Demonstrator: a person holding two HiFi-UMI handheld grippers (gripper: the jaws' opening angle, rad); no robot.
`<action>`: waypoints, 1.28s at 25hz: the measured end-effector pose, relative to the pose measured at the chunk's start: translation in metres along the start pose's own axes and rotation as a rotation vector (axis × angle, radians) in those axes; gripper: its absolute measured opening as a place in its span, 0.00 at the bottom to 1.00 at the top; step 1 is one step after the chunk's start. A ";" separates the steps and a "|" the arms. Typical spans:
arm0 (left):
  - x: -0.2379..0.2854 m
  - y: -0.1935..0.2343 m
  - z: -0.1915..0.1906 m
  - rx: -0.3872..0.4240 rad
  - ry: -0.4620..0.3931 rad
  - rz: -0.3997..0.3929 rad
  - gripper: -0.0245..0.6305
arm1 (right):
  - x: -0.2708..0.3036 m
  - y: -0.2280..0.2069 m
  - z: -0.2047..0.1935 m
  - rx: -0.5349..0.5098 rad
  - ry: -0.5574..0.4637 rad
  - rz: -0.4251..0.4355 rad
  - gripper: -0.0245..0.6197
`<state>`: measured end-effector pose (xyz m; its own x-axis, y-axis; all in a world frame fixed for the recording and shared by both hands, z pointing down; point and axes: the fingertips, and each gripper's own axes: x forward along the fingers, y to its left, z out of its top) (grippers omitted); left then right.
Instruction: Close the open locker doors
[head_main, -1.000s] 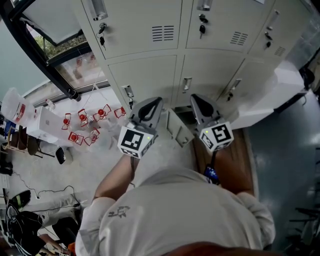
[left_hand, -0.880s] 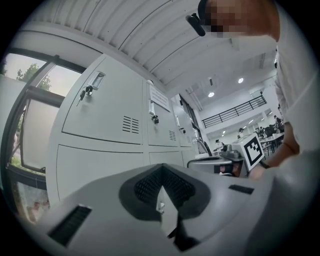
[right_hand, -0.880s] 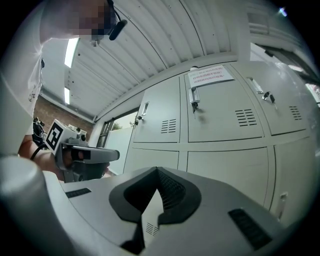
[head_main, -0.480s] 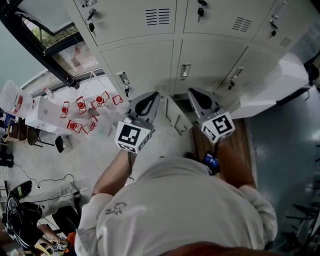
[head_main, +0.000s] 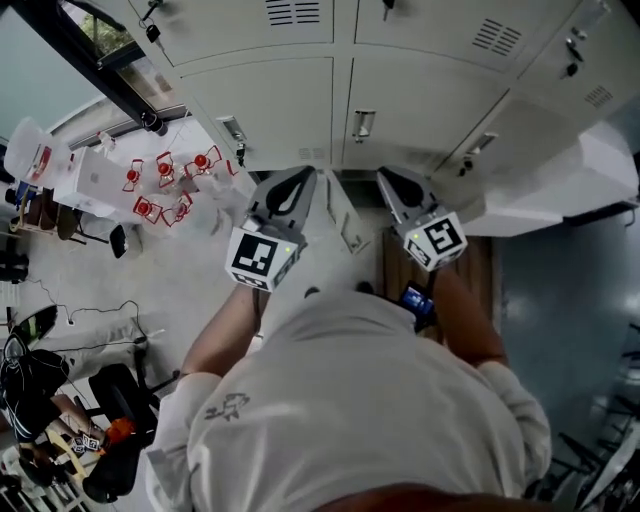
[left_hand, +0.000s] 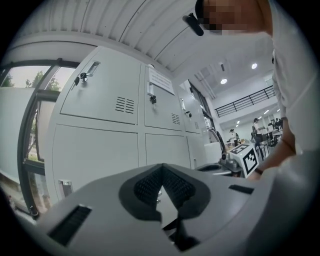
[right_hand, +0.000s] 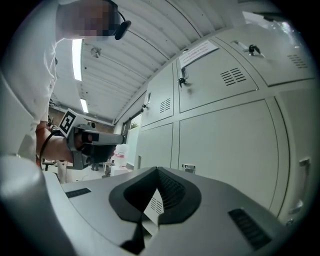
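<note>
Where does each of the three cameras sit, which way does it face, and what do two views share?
Head view: on the person's head, facing steeply down at the lockers; shows shirt, forearms, left claw, right claw.
Left gripper view: on the left claw, facing the lockers along its shut jaws; shows shirt, right claw.
Right gripper view: on the right claw, facing the lockers along its shut jaws; shows shirt, left claw.
Shared: both gripper views see the lockers and the other claw.
</note>
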<state>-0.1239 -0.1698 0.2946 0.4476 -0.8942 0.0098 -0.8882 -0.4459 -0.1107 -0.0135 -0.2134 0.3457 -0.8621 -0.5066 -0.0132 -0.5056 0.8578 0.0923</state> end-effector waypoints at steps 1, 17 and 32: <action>0.003 -0.003 -0.004 -0.015 0.011 0.010 0.04 | -0.003 -0.002 -0.005 0.003 -0.001 0.024 0.04; 0.026 -0.043 -0.032 -0.077 0.061 0.243 0.04 | -0.034 -0.007 -0.116 0.080 0.088 0.330 0.08; 0.017 -0.056 -0.090 -0.120 0.176 0.306 0.04 | -0.079 0.037 -0.245 0.125 0.308 0.540 0.27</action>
<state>-0.0764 -0.1636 0.3900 0.1442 -0.9755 0.1661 -0.9887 -0.1491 -0.0174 0.0443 -0.1627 0.5944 -0.9564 0.0147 0.2918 -0.0186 0.9936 -0.1111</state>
